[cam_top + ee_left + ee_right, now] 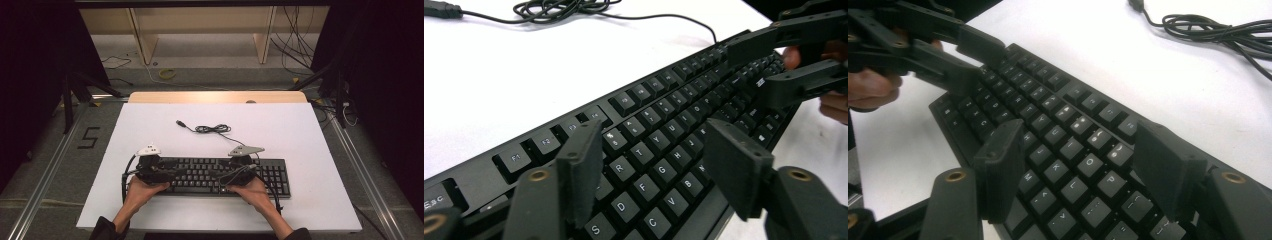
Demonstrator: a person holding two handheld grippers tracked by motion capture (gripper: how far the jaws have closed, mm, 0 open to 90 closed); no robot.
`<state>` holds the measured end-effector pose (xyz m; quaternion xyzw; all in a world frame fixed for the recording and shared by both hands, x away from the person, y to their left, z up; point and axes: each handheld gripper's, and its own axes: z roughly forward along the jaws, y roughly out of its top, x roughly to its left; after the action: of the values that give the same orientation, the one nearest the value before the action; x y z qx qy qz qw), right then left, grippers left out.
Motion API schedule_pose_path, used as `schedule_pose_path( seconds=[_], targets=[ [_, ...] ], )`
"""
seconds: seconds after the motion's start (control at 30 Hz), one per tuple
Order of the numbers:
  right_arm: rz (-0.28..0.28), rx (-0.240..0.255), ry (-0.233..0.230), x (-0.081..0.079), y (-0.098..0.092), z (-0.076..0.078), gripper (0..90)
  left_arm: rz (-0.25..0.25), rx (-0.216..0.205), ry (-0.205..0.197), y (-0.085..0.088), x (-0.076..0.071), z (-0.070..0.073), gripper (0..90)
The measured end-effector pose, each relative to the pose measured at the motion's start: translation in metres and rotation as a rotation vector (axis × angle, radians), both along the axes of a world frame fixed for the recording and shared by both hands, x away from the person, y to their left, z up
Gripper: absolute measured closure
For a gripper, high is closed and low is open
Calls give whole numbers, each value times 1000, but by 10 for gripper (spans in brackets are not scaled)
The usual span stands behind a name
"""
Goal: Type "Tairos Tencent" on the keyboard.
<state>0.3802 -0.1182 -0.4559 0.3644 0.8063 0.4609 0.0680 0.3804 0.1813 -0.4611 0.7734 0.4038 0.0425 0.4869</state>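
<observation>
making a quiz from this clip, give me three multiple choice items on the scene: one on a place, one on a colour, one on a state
1. Where does the bundled cable lie?
A. on the table beyond the keyboard
B. on top of the keys
C. on the floor

2. What colour is the keyboard?
A. white
B. black
C. red

3. How do the left gripper jaws stand?
A. shut on the cable
C. shut on a key
B. open over the keys

Answers:
1 A, the high view shows the coil on the white table behind the keyboard.
2 B, case and keys are black.
3 B, the left gripper view shows a wide gap with nothing pinched.
</observation>
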Motion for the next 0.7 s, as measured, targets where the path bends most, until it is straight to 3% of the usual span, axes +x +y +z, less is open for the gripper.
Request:
schedule_pose_path(
  seconds=[0.27,0.57,0.7],
  targets=[
    [-13,-25,2,3,0,-1,454,-2,-29,-23,6,-6,5,315],
    [-14,-51,0,6,3,-5,654,8,-31,-28,11,-11,7,298],
    [-4,-54,8,7,6,-5,726,0,-51,-39,14,-12,9,279]
  ],
)
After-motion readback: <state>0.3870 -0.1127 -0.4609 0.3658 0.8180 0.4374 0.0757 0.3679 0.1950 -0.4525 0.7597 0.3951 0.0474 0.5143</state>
